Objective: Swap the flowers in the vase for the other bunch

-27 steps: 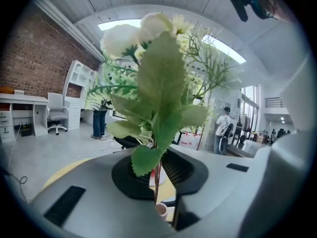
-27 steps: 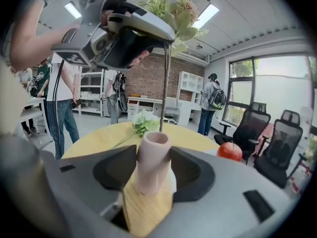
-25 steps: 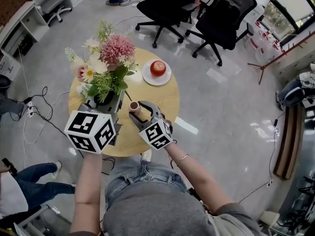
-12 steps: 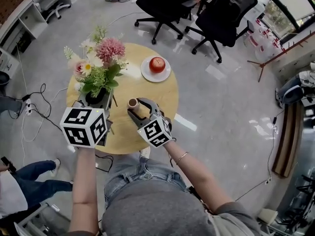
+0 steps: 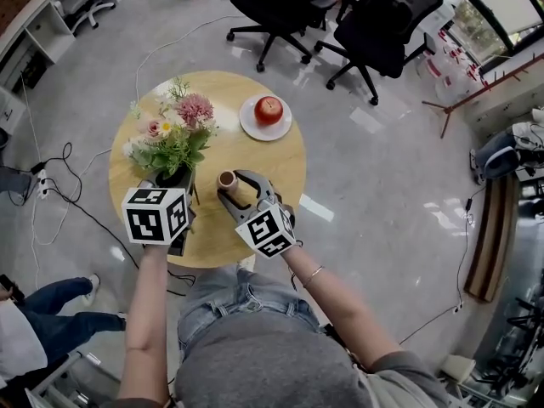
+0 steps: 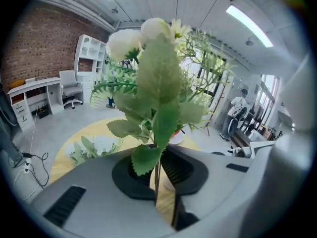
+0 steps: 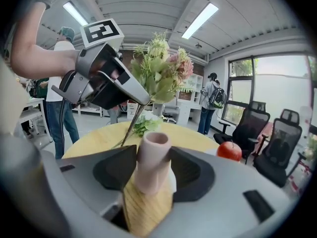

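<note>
The round wooden table [image 5: 255,155] holds everything for this job. Over its left side a big bunch of pink and white flowers [image 5: 176,130] stands upright, its thin stems pinched between the narrow jaws of the left gripper [image 6: 157,180]. A second bunch [image 6: 94,148], white with green leaves, lies flat on the tabletop just beyond it. The small pinkish vase [image 7: 154,148] sits near the table's front edge, clasped round its body by the widely spread jaws of the right gripper [image 7: 153,170]; its mouth is empty. The emptying looks done and the refilling is left; I cannot tell which bunch is the replacement. A plate [image 5: 246,122] with an apple [image 5: 269,109] sits well apart. No brand or label can be read; the only print is the black-and-white squares on the gripper cubes.
</note>
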Demonstrator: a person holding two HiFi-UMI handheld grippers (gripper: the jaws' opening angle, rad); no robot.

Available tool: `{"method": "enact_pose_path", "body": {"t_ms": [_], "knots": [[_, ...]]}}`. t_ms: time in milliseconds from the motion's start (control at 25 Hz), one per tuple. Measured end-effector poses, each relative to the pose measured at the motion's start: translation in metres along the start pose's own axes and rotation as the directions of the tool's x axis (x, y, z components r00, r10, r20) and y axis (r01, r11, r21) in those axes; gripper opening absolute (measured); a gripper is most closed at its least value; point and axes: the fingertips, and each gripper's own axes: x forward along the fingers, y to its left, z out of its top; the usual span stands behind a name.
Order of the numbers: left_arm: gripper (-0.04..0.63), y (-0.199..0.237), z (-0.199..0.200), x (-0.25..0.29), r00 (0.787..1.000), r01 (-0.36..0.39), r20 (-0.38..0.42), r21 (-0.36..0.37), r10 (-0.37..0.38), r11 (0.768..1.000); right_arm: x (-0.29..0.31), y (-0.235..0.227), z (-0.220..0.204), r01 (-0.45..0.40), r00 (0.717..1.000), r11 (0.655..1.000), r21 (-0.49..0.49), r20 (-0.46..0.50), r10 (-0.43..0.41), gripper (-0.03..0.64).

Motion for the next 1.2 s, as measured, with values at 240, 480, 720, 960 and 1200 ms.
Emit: {"method": "enact_pose_path", "body": {"t_ms": [240,480,720,960,1200], "knots": [[0.049,-0.003,-0.010,0.015,0.998,0.008,-0.061,0.030,-0.006,1.000,-0.001,0.000,0.002,0.004,1.000,1.000,0.004,0.000,-0.004,0.221],[0.049,-0.002,-0.013,0.039,0.996,0.011,-0.085,0.028,-0.009,1.000,0.003,-0.005,0.001,0.007,1.000,1.000,0.009,-0.001,-0.007,0.221],[0.049,0.003,-0.021,0.053,0.994,0.011,-0.109,0.027,-0.008,1.000,0.003,0.001,0.004,0.015,1.000,1.000,0.011,-0.003,-0.015,0.221],[0.048,0.004,-0.028,0.071,0.990,0.016,-0.137,0.003,-0.015,1.000,0.001,0.000,0.004,0.017,1.000,1.000,0.015,-0.005,-0.017,0.221],[0.046,0.012,-0.038,0.085,0.987,0.020,-0.161,-0.032,-0.025,0.999,0.004,0.002,0.003,0.029,1.000,0.999,0.021,-0.008,-0.029,0.221]]}}
